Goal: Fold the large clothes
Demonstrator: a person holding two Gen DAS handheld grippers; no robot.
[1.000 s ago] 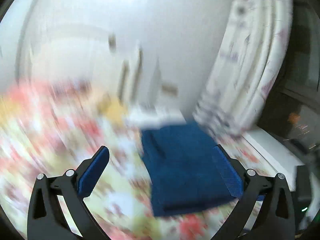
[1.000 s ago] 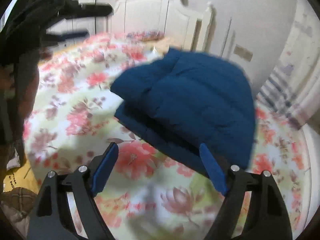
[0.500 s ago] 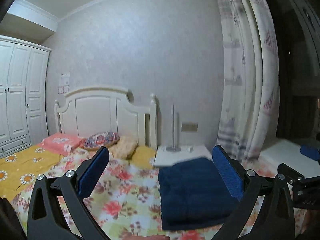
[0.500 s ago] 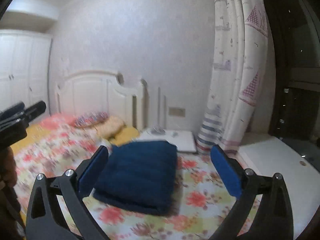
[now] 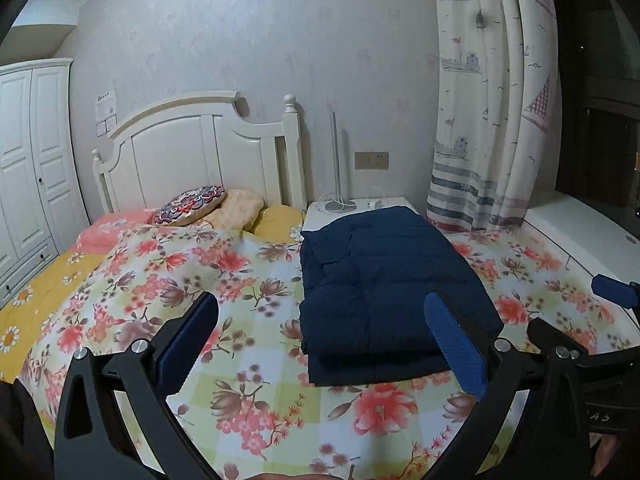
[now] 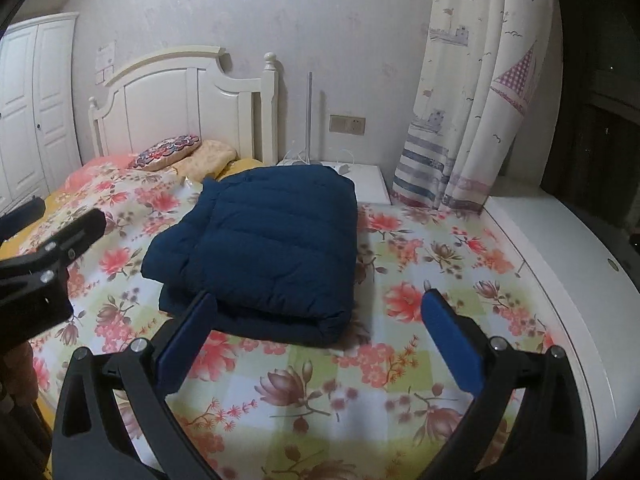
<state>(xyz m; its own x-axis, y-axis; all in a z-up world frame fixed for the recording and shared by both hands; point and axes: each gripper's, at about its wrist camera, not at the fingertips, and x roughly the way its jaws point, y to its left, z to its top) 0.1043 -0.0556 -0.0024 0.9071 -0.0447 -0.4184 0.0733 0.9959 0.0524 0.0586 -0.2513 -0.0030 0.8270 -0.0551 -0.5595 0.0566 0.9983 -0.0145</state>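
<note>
Both sets of jaws stand wide and empty: the left gripper (image 5: 324, 334) to the left, the right gripper (image 6: 316, 332), whose jaws have just been opening with nothing between them, to the right. Both hover clear of the folded navy jacket (image 6: 264, 248), a neat stack on the floral bedspread (image 6: 420, 280). Released and squared, the fold looks finished.
</note>
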